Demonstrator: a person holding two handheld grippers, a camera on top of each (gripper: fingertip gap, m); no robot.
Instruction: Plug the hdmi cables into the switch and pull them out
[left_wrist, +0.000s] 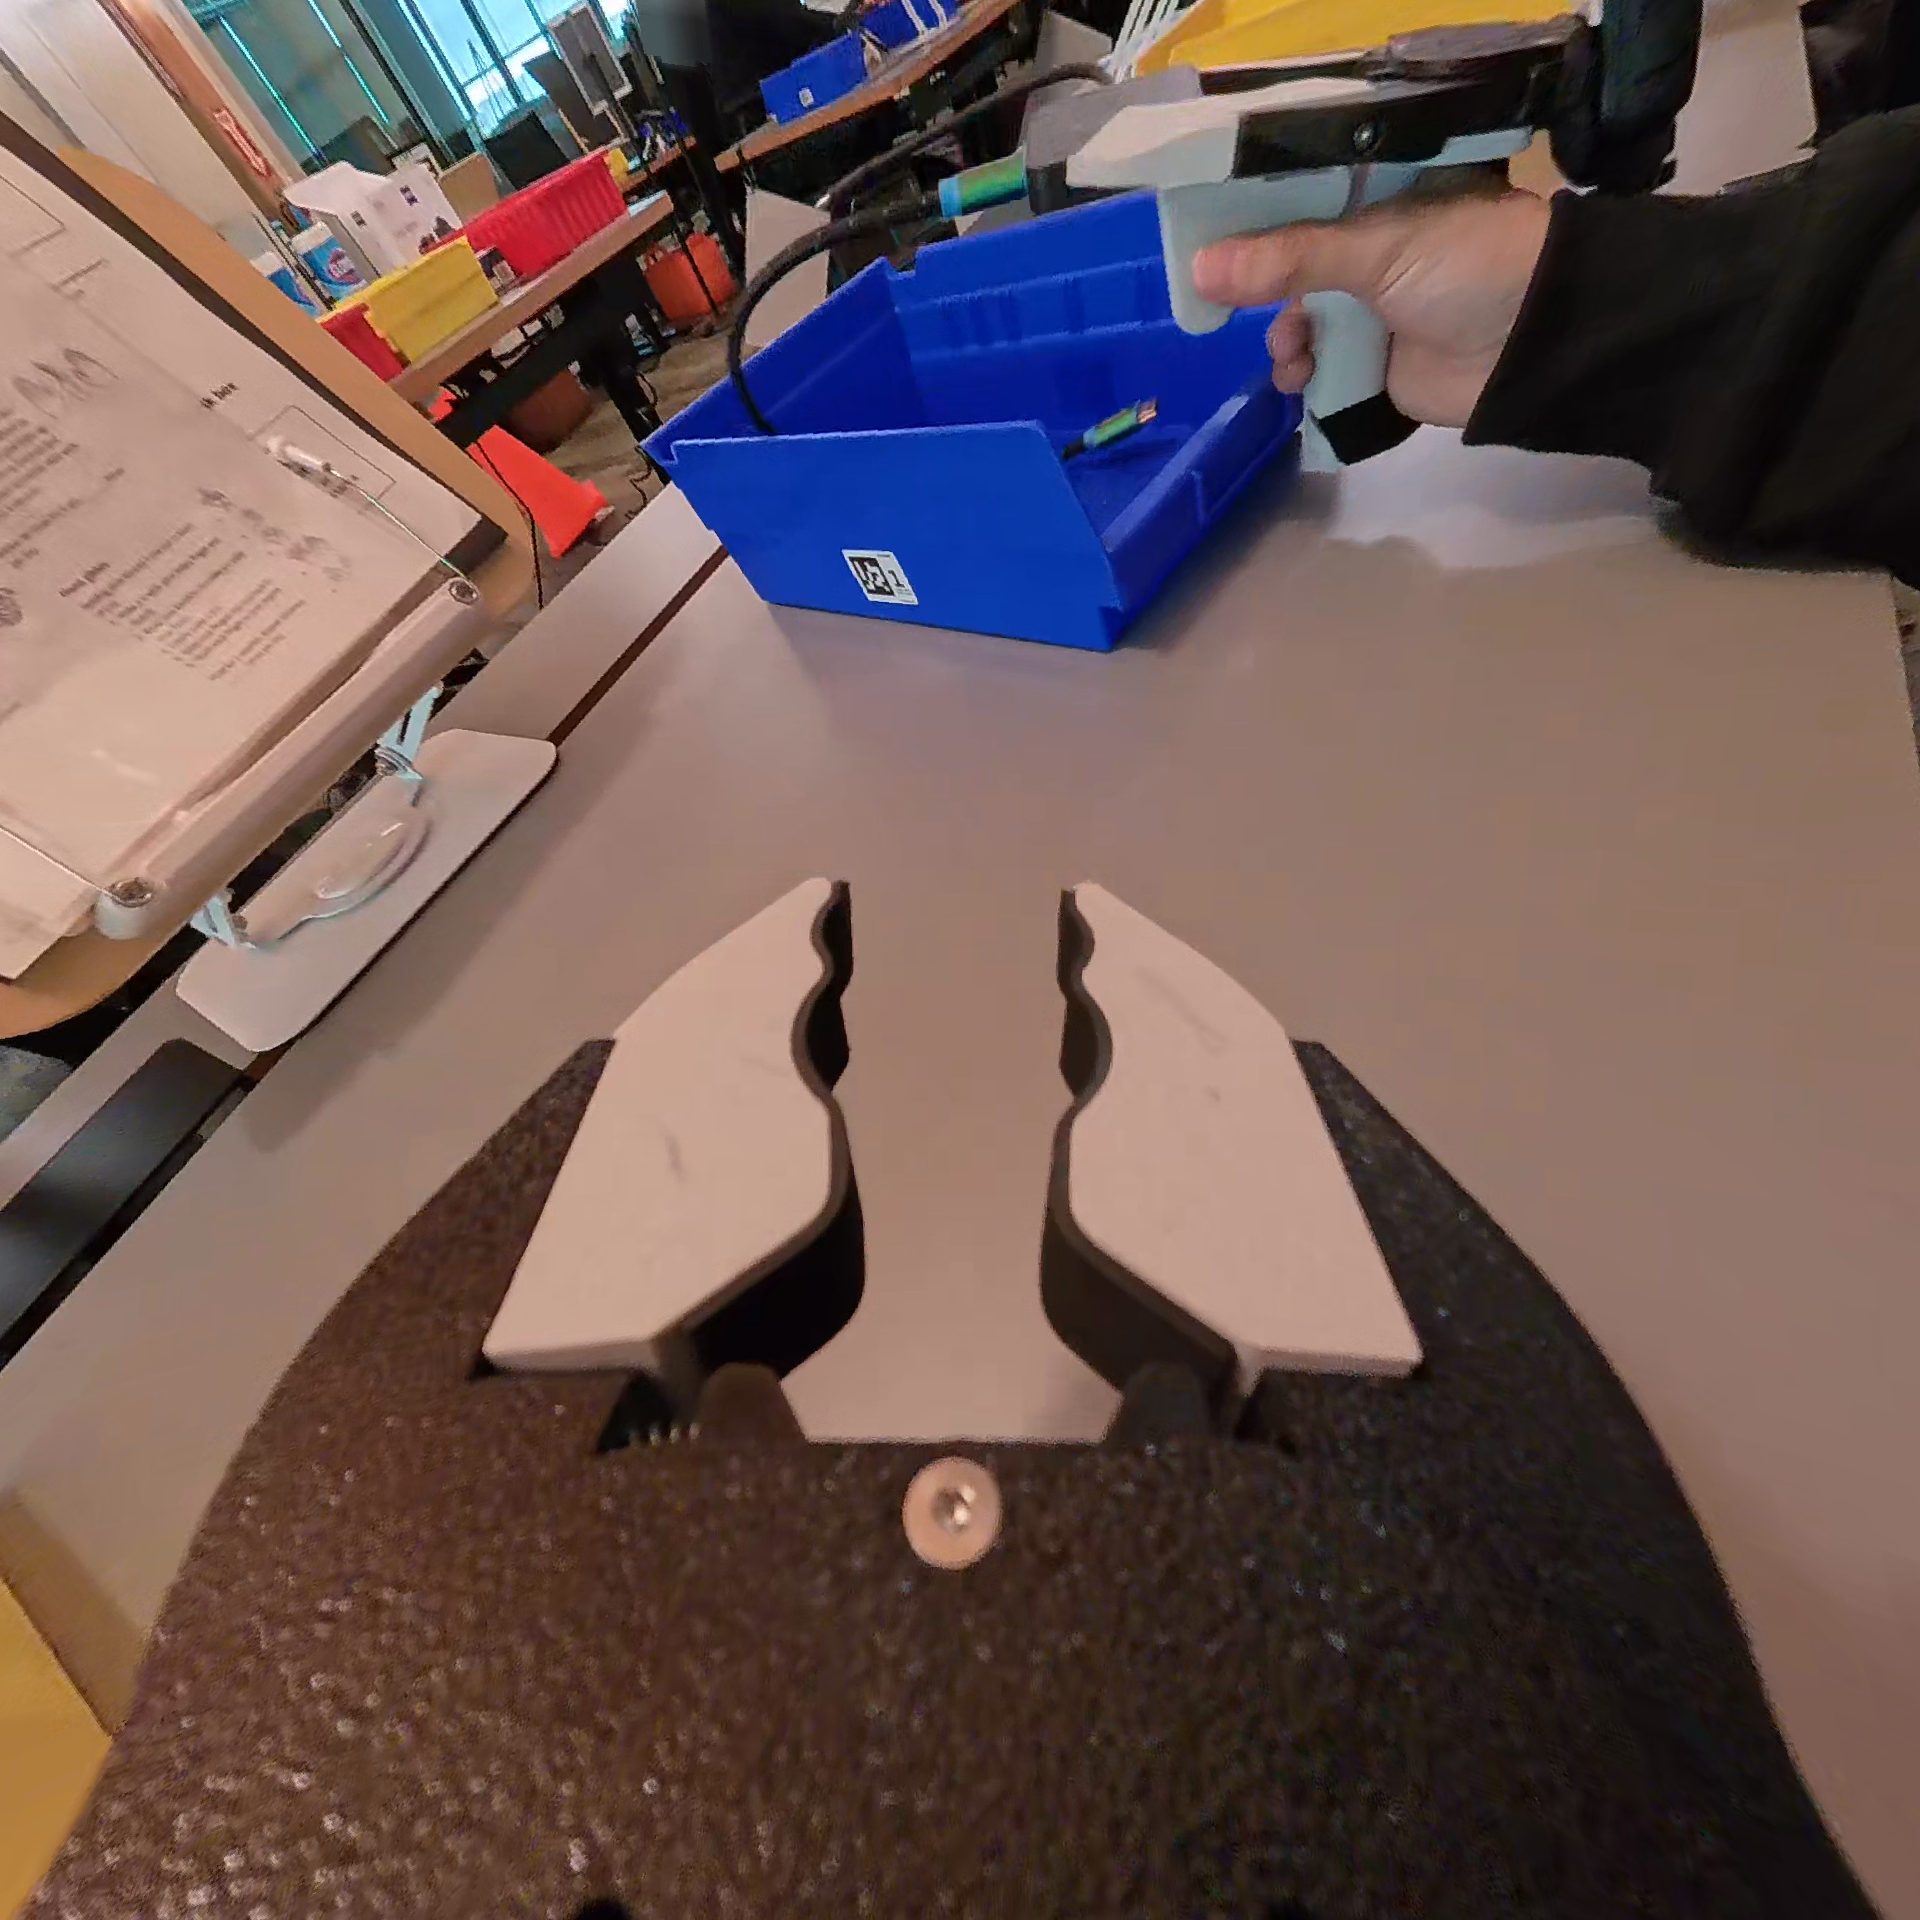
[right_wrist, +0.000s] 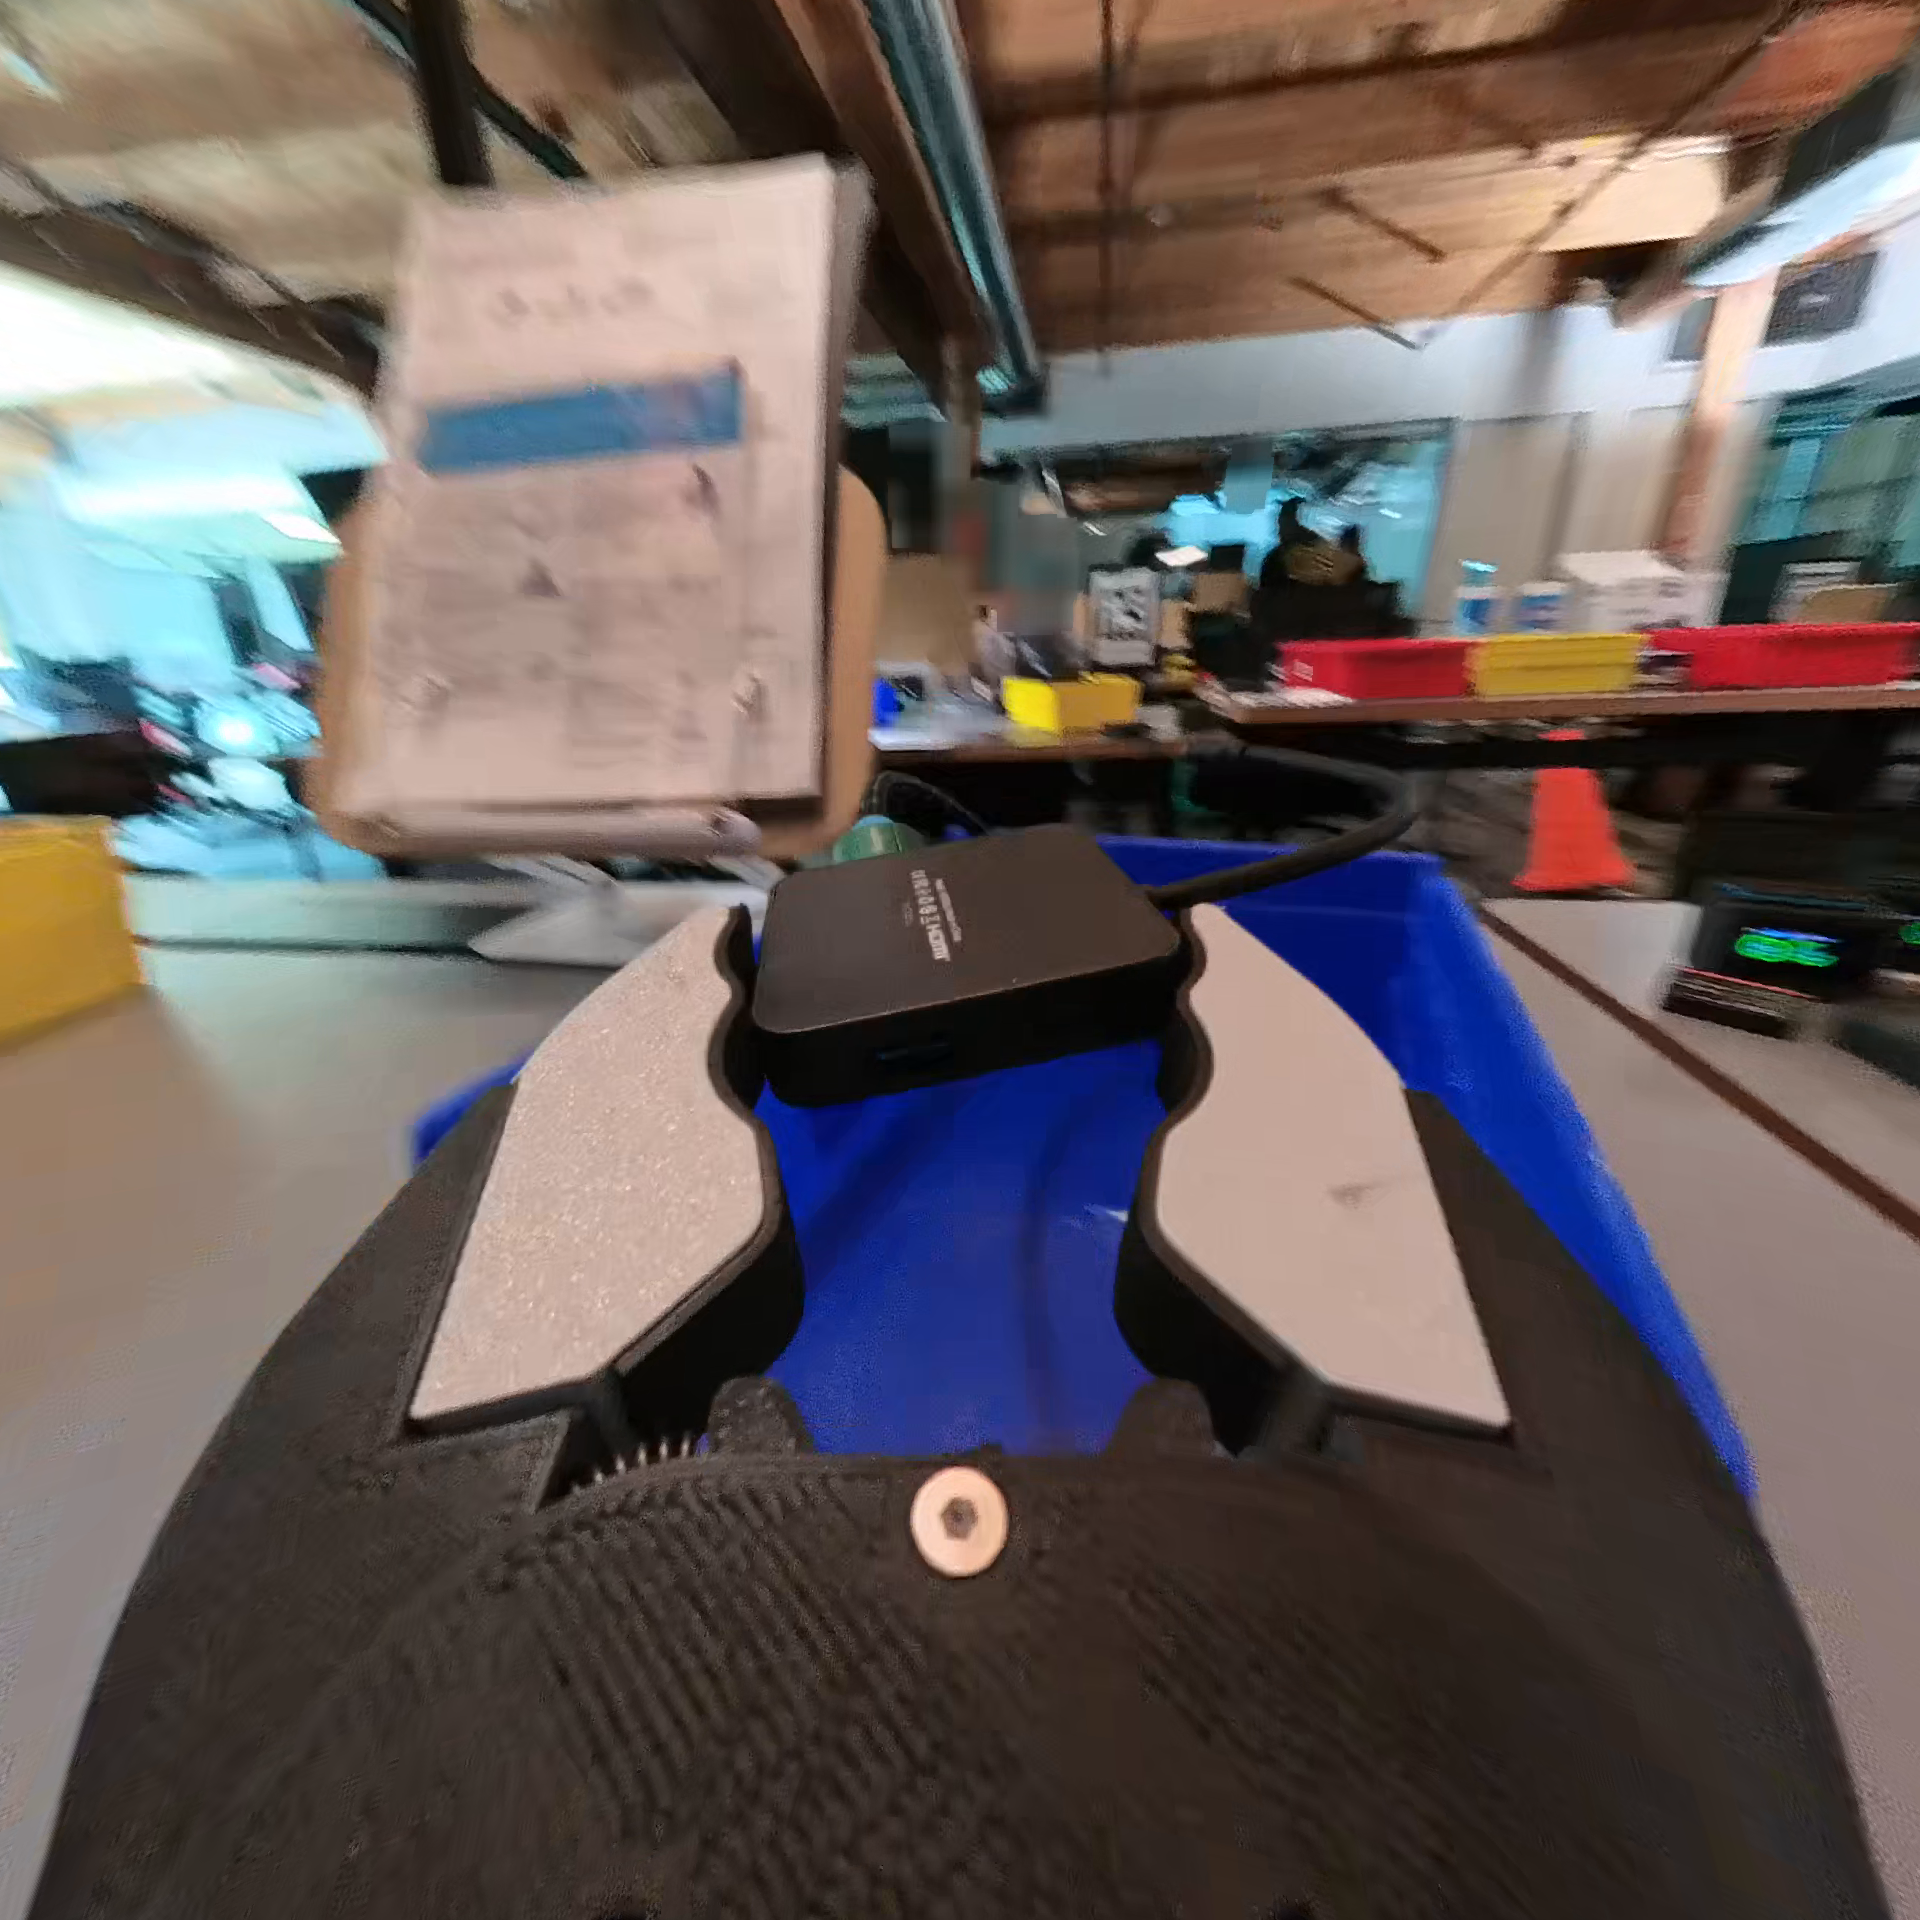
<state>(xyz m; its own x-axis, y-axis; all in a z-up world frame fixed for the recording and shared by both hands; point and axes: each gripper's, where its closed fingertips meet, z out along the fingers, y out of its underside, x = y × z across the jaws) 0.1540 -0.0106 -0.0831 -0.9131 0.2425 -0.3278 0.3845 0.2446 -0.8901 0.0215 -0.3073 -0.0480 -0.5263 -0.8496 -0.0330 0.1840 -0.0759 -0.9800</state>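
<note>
Gripping the black switch (right_wrist: 966, 966) by its sides above the blue bin (right_wrist: 1455, 987) (cable (right_wrist: 1299, 857) trailing off its far edge), right gripper (right_wrist: 961, 997) clamped, left gripper (left_wrist: 951, 935) parted narrowly, holding nothing, over bare grey table (left_wrist: 1351, 831), another plug (left_wrist: 1117, 426) lying in bin.

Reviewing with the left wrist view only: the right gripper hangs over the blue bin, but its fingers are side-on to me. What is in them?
Observer: The right gripper is shut on the black switch, held level above the blue bin.
Reviewer: Anything plugged into it?
Observer: A teal plug sits at its far edge; whether it is fully seated I cannot tell.
Reviewer: And the side facing the camera?
Observer: One blue port shows there, with nothing in it.
</note>
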